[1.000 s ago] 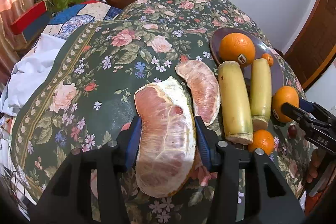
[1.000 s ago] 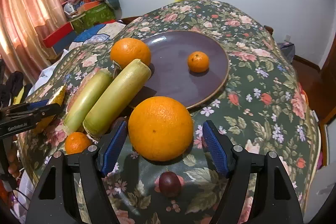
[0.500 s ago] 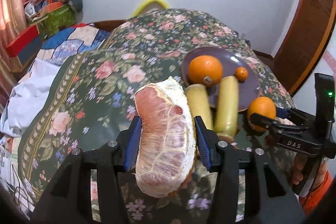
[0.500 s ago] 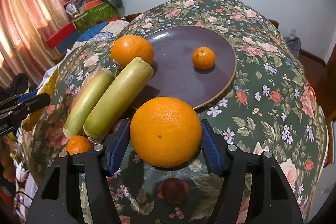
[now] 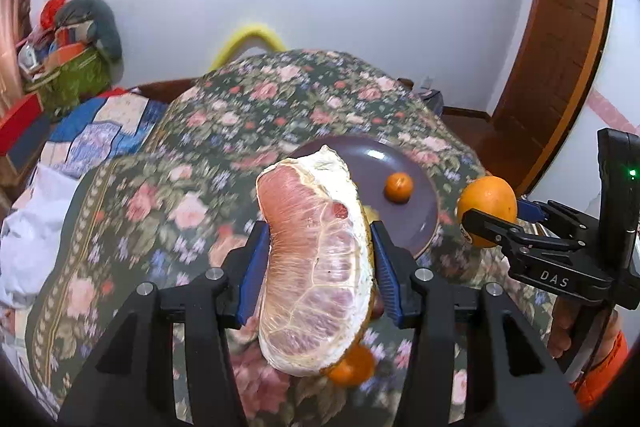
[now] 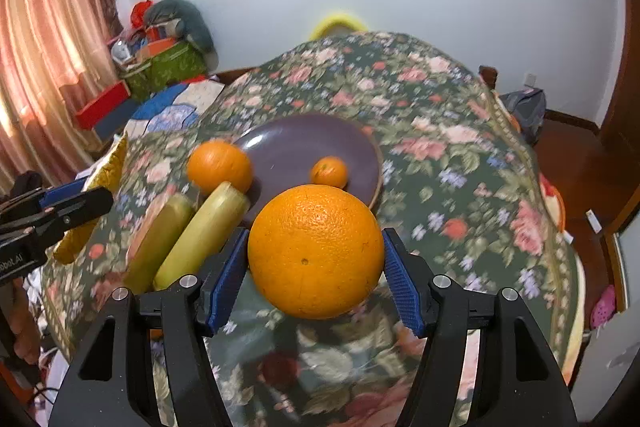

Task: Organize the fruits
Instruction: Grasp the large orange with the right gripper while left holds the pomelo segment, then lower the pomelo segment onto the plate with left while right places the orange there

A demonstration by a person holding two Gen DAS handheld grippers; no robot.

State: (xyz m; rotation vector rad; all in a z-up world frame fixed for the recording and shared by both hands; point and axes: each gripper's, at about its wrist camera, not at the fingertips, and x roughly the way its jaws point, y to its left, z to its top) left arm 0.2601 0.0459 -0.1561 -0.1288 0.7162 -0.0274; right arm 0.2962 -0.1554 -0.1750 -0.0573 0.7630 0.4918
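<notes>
My left gripper [image 5: 318,263] is shut on a large peeled pomelo segment [image 5: 314,259], held up above the flowered tablecloth. My right gripper [image 6: 314,271] is shut on a big orange [image 6: 315,251], lifted off the cloth; it also shows in the left wrist view [image 5: 486,205]. A purple plate [image 6: 288,151] holds a small mandarin [image 6: 330,171]. A second orange [image 6: 219,165] rests at the plate's left rim, beside two yellow-green bananas [image 6: 200,239]. Another small mandarin [image 5: 352,367] lies under the pomelo segment.
The round table [image 6: 460,163] wears a dark floral cloth. A small dark fruit [image 6: 280,367] lies below my right gripper. Cluttered boxes and bags [image 6: 160,51] stand at the back left, a wooden door [image 5: 560,47] at the right.
Both grippers have risen from the table. The right one closed on the big orange and lifted it. The left one carried the pomelo segment up and toward the plate.
</notes>
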